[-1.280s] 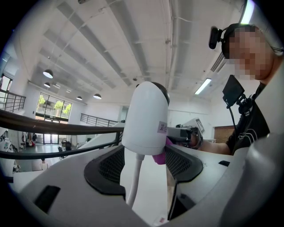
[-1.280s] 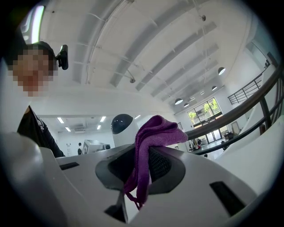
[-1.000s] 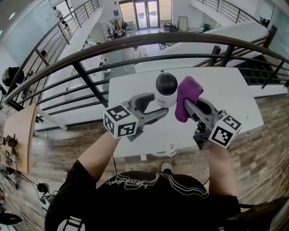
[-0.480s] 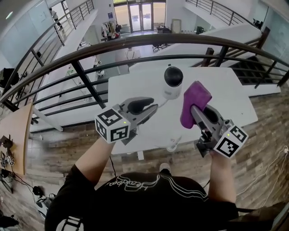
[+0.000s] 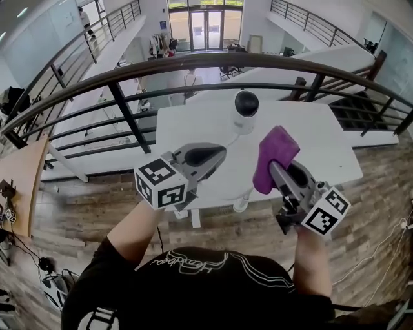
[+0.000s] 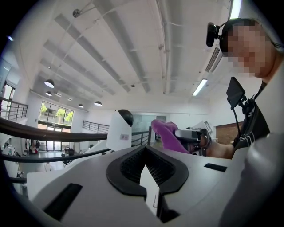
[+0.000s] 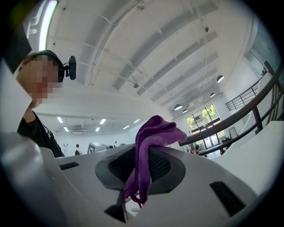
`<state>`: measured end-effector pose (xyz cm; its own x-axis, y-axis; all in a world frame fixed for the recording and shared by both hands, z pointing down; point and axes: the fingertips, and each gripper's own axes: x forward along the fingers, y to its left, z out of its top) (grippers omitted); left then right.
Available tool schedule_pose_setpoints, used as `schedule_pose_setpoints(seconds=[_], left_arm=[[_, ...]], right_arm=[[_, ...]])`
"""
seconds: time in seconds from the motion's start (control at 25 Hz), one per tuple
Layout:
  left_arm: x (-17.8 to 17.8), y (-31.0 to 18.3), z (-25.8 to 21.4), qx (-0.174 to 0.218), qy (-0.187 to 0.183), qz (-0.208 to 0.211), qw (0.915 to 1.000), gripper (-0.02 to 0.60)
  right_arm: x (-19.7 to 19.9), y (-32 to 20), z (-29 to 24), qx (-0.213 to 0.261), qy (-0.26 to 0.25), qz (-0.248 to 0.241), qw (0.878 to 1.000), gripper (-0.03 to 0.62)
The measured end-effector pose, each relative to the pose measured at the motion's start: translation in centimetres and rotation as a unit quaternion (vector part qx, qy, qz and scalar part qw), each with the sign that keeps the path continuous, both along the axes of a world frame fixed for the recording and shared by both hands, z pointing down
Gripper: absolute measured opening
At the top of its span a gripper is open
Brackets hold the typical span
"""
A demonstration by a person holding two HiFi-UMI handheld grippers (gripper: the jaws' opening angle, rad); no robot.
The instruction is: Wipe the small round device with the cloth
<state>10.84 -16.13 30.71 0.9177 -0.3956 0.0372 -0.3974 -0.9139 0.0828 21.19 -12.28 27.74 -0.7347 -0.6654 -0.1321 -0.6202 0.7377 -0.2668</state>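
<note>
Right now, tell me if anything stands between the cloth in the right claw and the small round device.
Nothing visible does. The purple cloth, pinched in the right claw, is apart from the small round device standing on the white table, with only bare tabletop showing between them.

I'm looking at an open office atrium, from a mezzanine: a railing (image 5: 193, 60) beyond my white worktop (image 5: 322, 149), glass entrance doors (image 5: 205, 18) at twelve o'clock, and strip lights (image 6: 200, 87) overhead.
</note>
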Motion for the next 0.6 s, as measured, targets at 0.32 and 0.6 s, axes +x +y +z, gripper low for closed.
schedule_pose_setpoints(seconds=[0.32,0.6], left_arm=[[2.0,7.0,1.1,-0.009,-0.011,-0.016,0.9998,0.008],[1.4,9.4,1.7,-0.013,-0.005,-0.011,0.9998,0.008]], right_arm=[[1.3,5.2,1.5,-0.015,-0.017,-0.015,1.000,0.063],[-0.1,7.3,2.1,-0.010,-0.017,-0.022,1.000,0.061]])
